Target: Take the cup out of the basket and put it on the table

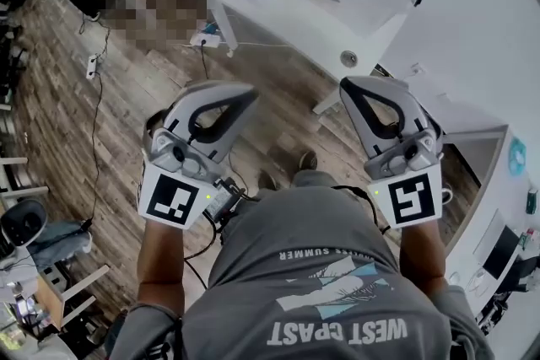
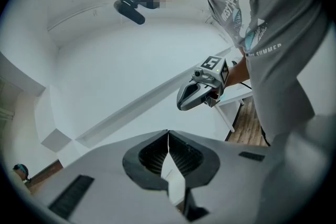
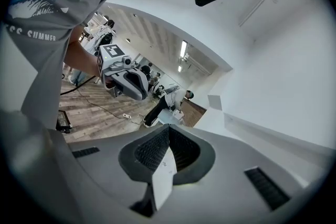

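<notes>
- Person is standing on the wood floor (image 1: 126, 97), holding both grippers up in front of their grey shirt (image 1: 321, 265).
- Left gripper (image 1: 240, 90) is sitting fully closed, jaw tips touching, nothing pinched between them.
- Right gripper (image 1: 350, 84) is doing the same, closed on nothing.
- Cup and basket aren't showing up in any view, so can't tell where they are.
- White table (image 1: 304, 34) is sitting just ahead of the grippers.

Grey short-sleeved cotton T-shirt (image 1: 321, 265) on the person carries the only readable print. In the head view, large white letters across the chest spell "WEST COAST", beside a smaller line ending in "SUMMER". The left gripper view catches "SUMMER" on the same shirt, and the right gripper view shows "SS SUMMER".
</notes>
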`<state>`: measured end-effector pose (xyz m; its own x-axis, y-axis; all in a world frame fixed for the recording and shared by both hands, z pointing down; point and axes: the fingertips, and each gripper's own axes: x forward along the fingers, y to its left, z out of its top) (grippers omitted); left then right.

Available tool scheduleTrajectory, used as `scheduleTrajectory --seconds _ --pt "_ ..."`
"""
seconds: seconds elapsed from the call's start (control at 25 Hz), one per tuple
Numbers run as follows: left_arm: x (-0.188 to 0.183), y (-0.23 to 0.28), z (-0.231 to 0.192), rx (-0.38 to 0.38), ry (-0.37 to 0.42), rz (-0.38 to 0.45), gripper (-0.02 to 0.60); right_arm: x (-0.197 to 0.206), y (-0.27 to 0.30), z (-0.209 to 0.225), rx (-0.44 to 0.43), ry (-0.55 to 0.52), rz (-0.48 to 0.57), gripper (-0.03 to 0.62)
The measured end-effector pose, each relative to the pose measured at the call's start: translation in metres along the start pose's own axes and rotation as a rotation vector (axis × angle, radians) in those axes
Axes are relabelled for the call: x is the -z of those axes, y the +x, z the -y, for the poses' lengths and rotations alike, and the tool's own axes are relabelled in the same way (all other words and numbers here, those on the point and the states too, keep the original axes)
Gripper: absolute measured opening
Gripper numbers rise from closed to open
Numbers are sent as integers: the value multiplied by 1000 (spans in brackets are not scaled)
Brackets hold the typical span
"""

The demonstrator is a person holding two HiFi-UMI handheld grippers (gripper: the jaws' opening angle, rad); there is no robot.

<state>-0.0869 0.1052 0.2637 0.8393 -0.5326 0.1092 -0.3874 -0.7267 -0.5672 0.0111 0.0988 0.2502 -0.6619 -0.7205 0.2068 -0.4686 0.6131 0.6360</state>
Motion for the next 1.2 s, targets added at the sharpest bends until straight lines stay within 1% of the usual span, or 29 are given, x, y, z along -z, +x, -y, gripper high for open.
scheduleTrajectory --seconds 0.2,0.44,0.52,0.64,0.76,0.92,1.2 --pt "6 32 -10 -22 -7 -58 15 22 6 30 -24 12 46 12" --pt "1 72 -6 -33 -1 -87 15 56 5 57 -46 41 75 12" --pt "0 80 -4 -40 -10 -96 15 63 4 63 -53 44 82 12" --pt "1 85 -5 -29 -14 -111 15 68 6 69 -54 58 81 12" --pt "5 90 -17 -20 -3 -98 15 71 15 78 -41 57 79 12" --pt "15 96 -37 -6 4 -71 15 72 29 87 -19 57 45 12" --pt "32 96 -74 12 9 21 15 70 61 104 34 30 -17 12"
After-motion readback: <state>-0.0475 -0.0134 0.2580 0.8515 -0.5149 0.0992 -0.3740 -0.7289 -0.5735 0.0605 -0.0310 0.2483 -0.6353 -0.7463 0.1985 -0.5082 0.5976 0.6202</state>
